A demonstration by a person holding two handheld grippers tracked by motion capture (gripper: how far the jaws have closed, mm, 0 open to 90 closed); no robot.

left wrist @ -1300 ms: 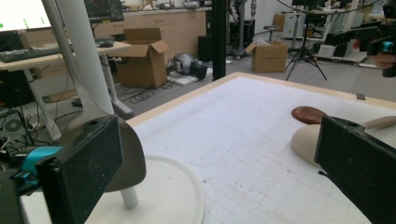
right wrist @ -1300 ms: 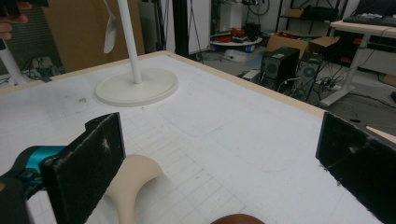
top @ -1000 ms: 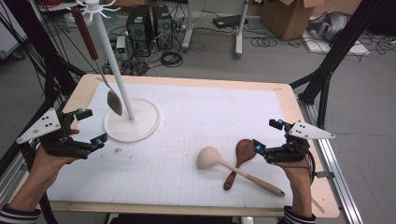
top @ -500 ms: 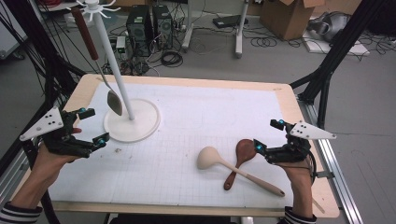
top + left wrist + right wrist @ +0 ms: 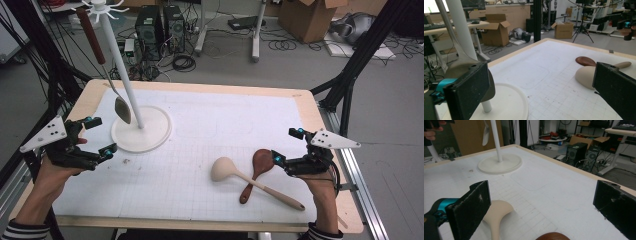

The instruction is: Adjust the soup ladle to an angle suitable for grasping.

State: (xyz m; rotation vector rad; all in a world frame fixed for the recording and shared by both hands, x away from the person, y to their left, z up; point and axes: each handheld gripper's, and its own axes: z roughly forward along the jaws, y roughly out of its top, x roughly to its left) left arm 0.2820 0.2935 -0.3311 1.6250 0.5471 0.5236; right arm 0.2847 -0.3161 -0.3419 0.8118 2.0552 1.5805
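Wood and pale plastic lie crossed at 4 o'clock on the table [image 5: 210,95]: the dark wooden spoon [image 5: 256,170] and the cream ladle [image 5: 240,176], whose handle lies across the spoon's. A metal spoon [image 5: 121,107] already hangs on the white stand [image 5: 142,131] at 10 o'clock.

Hazards, as I judge them:
1. The crossed handles. If my right tongs [image 5: 286,149] close on the wooden spoon, the ladle above it may get dragged or flipped.
2. The round bowls. A grip on either bowl, rather than the handle, is likely to slip.
3. The stand. A careless swing with my left tongs [image 5: 100,136], positioned at the stand's 8 o'clock, could knock the hanging spoon off.

Tongs state:
- Right tongs: jaws spread wide, holding nothing, touching nothing. The wooden spoon's bowl sits just beside the near jaw tip, at the tongs' 9 o'clock.
- Left tongs: jaws also spread wide and empty, near the stand's base but apart from it.
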